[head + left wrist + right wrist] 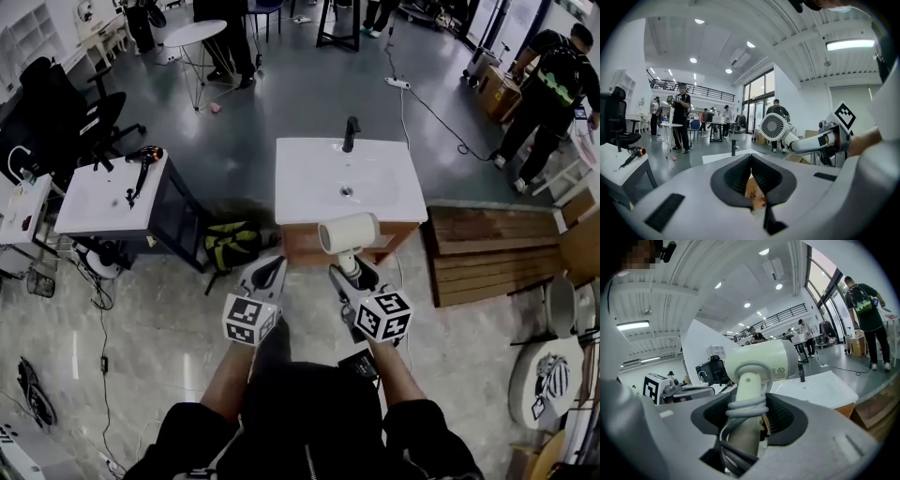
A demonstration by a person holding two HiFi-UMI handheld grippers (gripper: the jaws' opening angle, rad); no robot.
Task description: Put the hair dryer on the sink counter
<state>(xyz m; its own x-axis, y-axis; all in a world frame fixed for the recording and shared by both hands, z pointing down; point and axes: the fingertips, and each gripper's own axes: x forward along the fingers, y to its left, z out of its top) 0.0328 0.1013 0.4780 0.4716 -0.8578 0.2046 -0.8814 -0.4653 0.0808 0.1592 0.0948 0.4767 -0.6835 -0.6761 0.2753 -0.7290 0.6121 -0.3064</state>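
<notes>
Hair dryer at sink counter front edge; other dryer on left cabinet

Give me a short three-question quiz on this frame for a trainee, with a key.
1. Multiple choice: what does the right hand-held gripper hold? A) nothing B) the hair dryer C) a bottle
2. True or false: the hair dryer already rests on the sink counter.
3. Fill in: the jaws of the left hand-held gripper are ____ (apart or together).

Key: 1 B, gripped by its handle. 2 False, it is held up at the counter's near edge. 3 Together, with nothing between them.
</notes>
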